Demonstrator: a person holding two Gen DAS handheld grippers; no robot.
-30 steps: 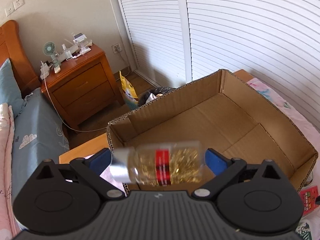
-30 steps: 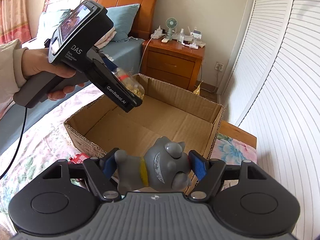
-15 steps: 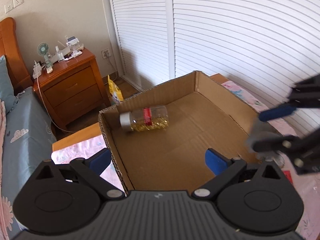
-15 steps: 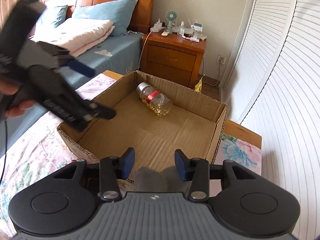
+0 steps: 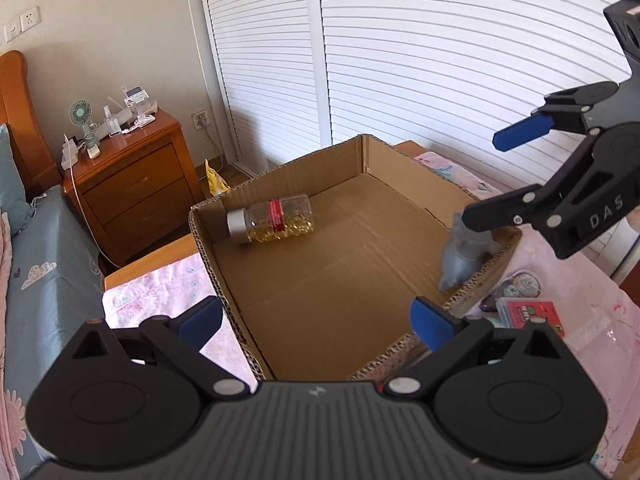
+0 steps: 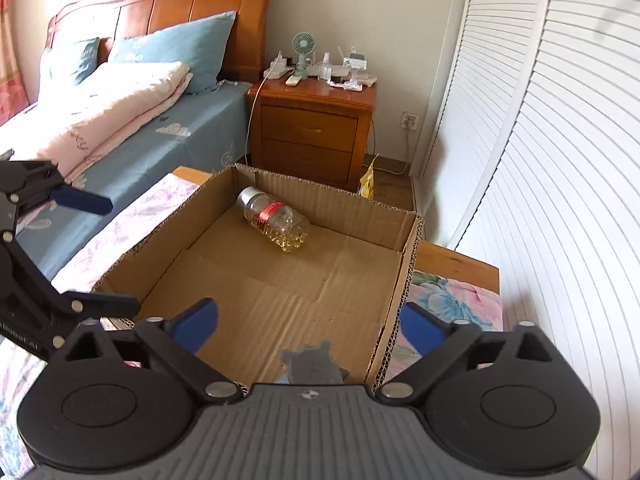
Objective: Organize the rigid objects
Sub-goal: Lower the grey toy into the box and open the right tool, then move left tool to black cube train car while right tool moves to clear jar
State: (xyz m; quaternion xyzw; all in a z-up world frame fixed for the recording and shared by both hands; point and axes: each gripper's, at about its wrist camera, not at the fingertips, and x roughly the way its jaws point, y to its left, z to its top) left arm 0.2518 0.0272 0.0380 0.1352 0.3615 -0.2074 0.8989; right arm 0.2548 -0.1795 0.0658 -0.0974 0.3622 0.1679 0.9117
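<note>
Right gripper: I have its jaws opening, the blue pads flung wide and pressing on nothing.
Grey toy vs right gripper: the grey toy sits at my 6 o'clock in the right wrist view, low between the spread fingers and just above the gripper body, touching neither pad that I can see.
Grey toy from the other side: in the left wrist view the grey toy is at about 3 o'clock, blurred, just under the lower finger of the right gripper, against the inside of the box wall.
Left gripper: wide apart and empty, with only the box floor showing between its pads.
Bottle vs left gripper: the bottle lies at my 11 o'clock, well apart from the pads, in the far corner of the cardboard box.
Bottle vs right gripper: the bottle is near 12 o'clock, well ahead of the fingers, close to the far wall of the cardboard box.
Look of the bottle: clear plastic, on its side, silver cap, a red band round the middle, golden-yellow capsules heaped in the lower half.
Look of the toy: matt grey, rounded, small bumps on top; too blurred for me to tell more.
Box: open-topped, brown corrugated, resting on the floral bed cover.
</note>
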